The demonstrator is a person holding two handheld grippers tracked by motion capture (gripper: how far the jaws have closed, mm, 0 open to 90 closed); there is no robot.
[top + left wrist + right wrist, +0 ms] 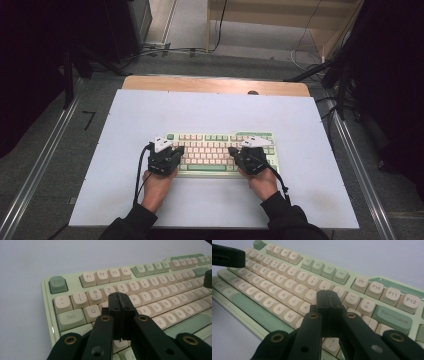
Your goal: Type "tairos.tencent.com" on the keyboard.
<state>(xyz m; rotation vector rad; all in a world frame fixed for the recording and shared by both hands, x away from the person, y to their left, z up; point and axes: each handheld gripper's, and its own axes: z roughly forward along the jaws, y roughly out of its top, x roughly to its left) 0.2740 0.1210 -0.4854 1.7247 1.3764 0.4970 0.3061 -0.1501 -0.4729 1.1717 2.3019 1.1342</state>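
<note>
A pale-green plastic keyboard with cream, rounded keycaps (pixel 220 150) is lying mid-way on the smooth white counter (pixel 125 120). The left black tool (pixel 121 305) and right black tool (pixel 329 302) are hovering over its keys, jaws pressed together, gripping nothing.

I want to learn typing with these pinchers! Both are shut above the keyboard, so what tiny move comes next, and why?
Probably lower the left gripper a little to press the key under its tip. Its jaws are shut and sit over the W and E area of the keyboard, like one poking finger. The right gripper is shut too, near K and L, so it can wait.
</note>
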